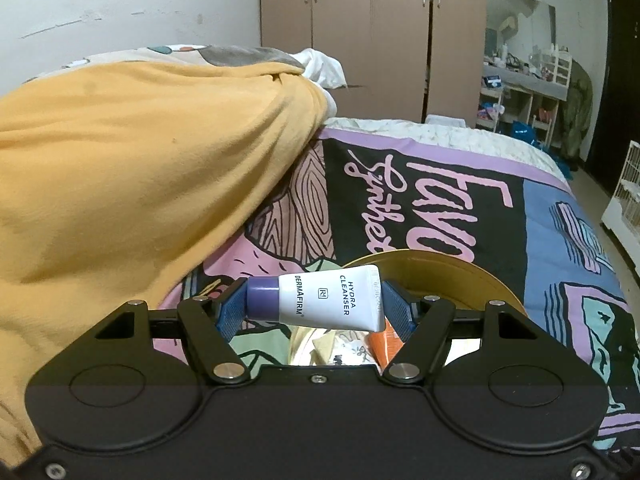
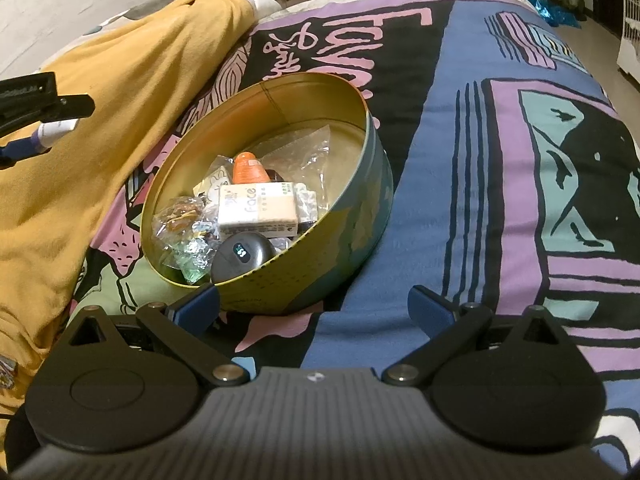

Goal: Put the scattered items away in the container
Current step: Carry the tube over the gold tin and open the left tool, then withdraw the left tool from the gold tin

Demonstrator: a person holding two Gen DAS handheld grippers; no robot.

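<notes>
1. The left gripper (image 1: 316, 305) is clamped on the cleanser tube (image 1: 326, 300), which sits crosswise at centre frame in the left wrist view, purple cap toward the left pad and crimped end toward the right pad. In the right wrist view the same tube shows at the far left edge, held up in the air over the yellow blanket (image 2: 80, 120), to the left of the tin and not above its opening.
2. The right gripper (image 2: 314, 308) is spread wide and holds nothing; it hangs low in the frame, just in front of the round tin (image 2: 372, 184).
3. Likely risk: the tube is pinched end to end, so it could buckle or slip from the pads. Let go where it hangs now, it would probably land on the blanket or the bedspread (image 2: 500, 160), not in the tin.
4. The soft bed could also let the tin tip if its rim is bumped.
5. The tin, centre-left in the right wrist view, already holds an orange-capped item (image 2: 249, 168), a pale "face" box (image 2: 258, 208), a grey rounded device (image 2: 242, 256) and several clear crinkled packets (image 2: 180, 216); its upper half is bare.
</notes>
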